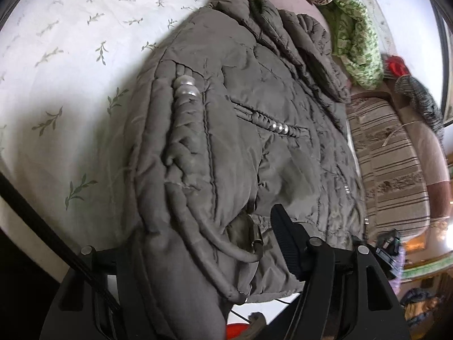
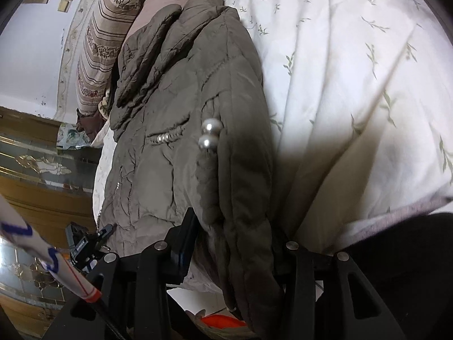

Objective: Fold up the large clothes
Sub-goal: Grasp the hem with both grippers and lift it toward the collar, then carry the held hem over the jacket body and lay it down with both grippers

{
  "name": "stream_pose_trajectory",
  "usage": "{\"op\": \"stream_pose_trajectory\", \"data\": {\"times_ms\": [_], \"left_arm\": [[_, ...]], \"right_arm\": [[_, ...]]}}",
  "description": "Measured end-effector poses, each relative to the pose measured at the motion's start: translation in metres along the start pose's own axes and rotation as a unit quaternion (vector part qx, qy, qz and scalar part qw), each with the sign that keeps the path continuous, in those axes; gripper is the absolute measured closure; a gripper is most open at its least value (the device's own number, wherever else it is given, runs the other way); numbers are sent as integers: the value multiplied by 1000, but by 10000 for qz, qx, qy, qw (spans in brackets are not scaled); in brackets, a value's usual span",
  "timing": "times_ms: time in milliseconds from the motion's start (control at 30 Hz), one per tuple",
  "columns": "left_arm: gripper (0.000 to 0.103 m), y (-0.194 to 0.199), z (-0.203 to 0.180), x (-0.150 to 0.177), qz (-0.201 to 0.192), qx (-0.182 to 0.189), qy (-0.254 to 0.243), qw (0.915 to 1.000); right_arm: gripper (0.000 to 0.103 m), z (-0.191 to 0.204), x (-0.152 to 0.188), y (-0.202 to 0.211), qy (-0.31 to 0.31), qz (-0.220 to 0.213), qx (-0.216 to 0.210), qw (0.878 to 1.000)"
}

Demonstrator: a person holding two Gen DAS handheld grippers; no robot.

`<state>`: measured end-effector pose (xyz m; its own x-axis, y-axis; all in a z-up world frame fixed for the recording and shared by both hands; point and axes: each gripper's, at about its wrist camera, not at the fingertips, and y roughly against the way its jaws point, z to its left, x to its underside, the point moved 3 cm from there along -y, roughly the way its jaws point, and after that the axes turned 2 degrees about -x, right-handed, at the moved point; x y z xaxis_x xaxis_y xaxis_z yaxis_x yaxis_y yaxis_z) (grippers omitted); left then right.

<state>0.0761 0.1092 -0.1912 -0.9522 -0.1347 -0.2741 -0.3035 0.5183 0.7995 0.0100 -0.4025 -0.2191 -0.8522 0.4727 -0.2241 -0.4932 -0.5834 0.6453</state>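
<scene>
Thick folds of the quilted jacket (image 1: 240, 130) bulge right up against both of my wrist cameras, filling the space between my fingers. On my left gripper (image 1: 198, 255) only the right-hand finger shows clearly, a ribbed black pad pressed against the hem; the other finger is buried under the fabric, and the jaws are clamped on that bunched edge of the jacket. A cord drawstring (image 1: 235, 250) with a metal tip loops out of the hem just beside that finger.

My right gripper (image 2: 235, 243) grips the same garment: the left finger (image 2: 184, 238) is pressed against the padded roll and the opposite one is hidden behind the cloth, so the jaws are closed on the jacket (image 2: 181, 99) too. Two large pearl beads (image 2: 209, 134) sit on the fold just above my grip (a row of smaller ones trims the pocket further off).

The olive-grey jacket lies lengthwise on the bed, folded along itself, its collar end far from me. It rests on a white sheet with a green sprig print (image 2: 354, 70), which spreads out beside it. Past the collar lies a striped pillow (image 2: 99, 53), and a green patterned cloth (image 1: 356, 42) is heaped near it in the left view. Something orange (image 2: 223, 321) peeks out below the jacket's hem.
</scene>
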Motion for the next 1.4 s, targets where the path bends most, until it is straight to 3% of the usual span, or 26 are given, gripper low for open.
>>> {"op": "stream_pose_trajectory", "data": {"times_ms": [167,233,267,367,467,667,1000,1233,1400], "left_arm": [[33,-7,-29,11,-23,-1182,-754,9901],[51,-4,-33,14,-125,-1492,-843,9851],[65,-1,-35,14,-148,-1572,-876,9836],[78,20,-41,12,-351,-1447,-780,9858],[82,46,-52,9,-639,-1296,-738,9867],[84,87,-66,10,-982,-1082,-631,9873],[84,117,-58,15,-1145,-1001,-650,9862],[84,116,-77,-14,-1427,-1228,-843,9785],[84,113,-110,-63,-1777,-1626,-1203,9631]], "right_arm": [[58,-7,10,1,-153,-10,-224,9996],[60,-4,11,3,-86,-84,-92,9999],[63,-2,12,4,-63,-120,-33,9999],[80,11,13,13,81,-272,86,9996],[84,27,12,25,202,-399,18,9990],[85,60,11,54,500,-598,-170,9968],[85,69,27,87,530,-553,-441,9961],[85,91,4,86,777,-625,-393,9942],[85,124,-41,83,1197,-888,-170,9887]]}}
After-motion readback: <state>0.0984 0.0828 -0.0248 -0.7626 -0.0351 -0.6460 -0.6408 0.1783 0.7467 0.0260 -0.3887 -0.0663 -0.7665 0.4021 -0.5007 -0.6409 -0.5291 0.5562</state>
